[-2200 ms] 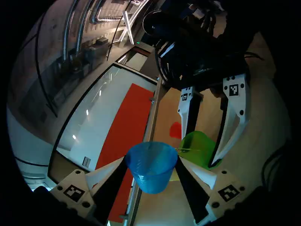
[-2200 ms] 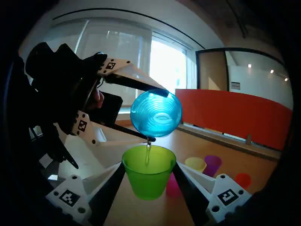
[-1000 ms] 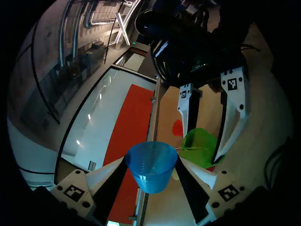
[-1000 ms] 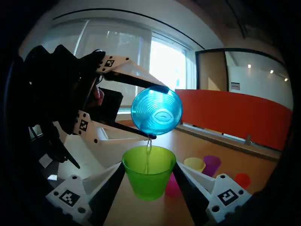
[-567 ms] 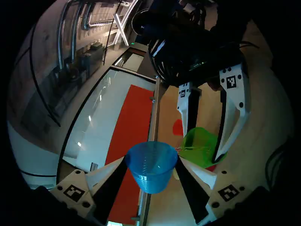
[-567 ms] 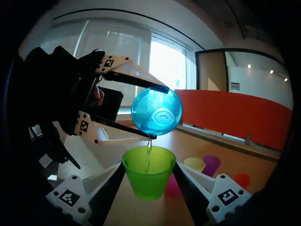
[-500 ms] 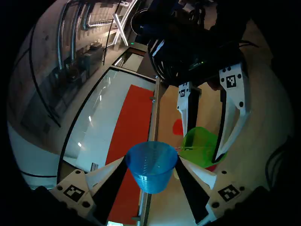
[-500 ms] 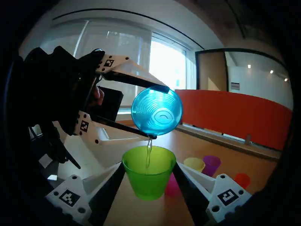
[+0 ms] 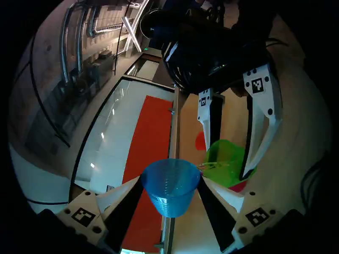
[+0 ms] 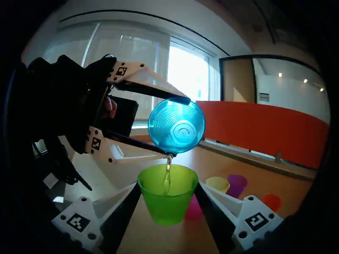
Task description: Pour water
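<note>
In the right gripper view, my right gripper (image 10: 168, 200) is shut on a green cup (image 10: 167, 194) held upright. Above it the left gripper (image 10: 173, 127) grips a blue cup (image 10: 176, 125) tipped on its side, mouth toward the camera. A thin stream of water (image 10: 167, 169) runs from the blue cup's lower rim into the green cup. In the left gripper view, my left gripper (image 9: 170, 190) is shut on the blue cup (image 9: 170, 192). Just past its rim is the green cup (image 9: 224, 163), between the right gripper's white fingers (image 9: 262, 127).
On the wooden table (image 10: 262, 182) behind the green cup stand a yellow cup (image 10: 218, 184), a purple cup (image 10: 236, 183), a pink cup (image 10: 194, 208) and a red cup (image 10: 272, 202). A long red panel (image 10: 271, 127) runs along the far side. A hand (image 10: 111, 108) holds the left gripper.
The blue cup has tipped a little further and the water keeps running into the green cup. The green cup has stayed in place.
</note>
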Demonstrator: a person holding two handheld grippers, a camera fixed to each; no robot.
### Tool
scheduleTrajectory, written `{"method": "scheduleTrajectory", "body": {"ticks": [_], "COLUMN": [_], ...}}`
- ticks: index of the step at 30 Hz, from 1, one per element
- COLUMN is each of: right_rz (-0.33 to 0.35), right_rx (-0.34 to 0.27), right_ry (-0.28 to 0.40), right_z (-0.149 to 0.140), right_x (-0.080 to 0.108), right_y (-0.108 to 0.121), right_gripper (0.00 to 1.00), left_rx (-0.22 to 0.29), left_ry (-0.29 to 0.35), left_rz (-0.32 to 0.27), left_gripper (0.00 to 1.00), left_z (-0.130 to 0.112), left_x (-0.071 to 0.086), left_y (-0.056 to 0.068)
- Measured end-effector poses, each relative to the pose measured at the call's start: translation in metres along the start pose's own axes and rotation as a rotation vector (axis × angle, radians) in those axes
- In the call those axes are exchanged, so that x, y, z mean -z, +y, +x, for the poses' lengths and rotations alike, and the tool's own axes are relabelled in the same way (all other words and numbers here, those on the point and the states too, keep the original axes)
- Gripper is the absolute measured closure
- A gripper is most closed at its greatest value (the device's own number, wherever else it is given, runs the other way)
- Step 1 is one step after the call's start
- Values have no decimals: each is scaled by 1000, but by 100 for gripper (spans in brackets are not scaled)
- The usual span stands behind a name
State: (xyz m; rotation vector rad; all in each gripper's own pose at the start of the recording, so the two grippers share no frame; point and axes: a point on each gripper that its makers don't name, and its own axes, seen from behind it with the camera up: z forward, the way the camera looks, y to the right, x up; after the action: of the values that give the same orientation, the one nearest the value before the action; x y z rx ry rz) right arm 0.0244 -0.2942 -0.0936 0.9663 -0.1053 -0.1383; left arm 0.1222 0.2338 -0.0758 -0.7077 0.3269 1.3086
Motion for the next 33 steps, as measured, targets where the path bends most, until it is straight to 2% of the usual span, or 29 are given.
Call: {"method": "scheduleTrajectory", "body": {"ticks": [11,33], "right_rz": [-1,-1], "right_rx": [-1,-3], "right_ry": [1,6], "right_z": [-1,-1], "right_x": [1,2], "right_y": [1,2], "right_gripper": [9,9], "left_rx": [-36,-100], "left_ry": [-3,1], "left_rz": [9,32], "left_gripper": [13,13], "left_z": [2,6], "left_x": [-2,-7], "left_y": [0,-10]}}
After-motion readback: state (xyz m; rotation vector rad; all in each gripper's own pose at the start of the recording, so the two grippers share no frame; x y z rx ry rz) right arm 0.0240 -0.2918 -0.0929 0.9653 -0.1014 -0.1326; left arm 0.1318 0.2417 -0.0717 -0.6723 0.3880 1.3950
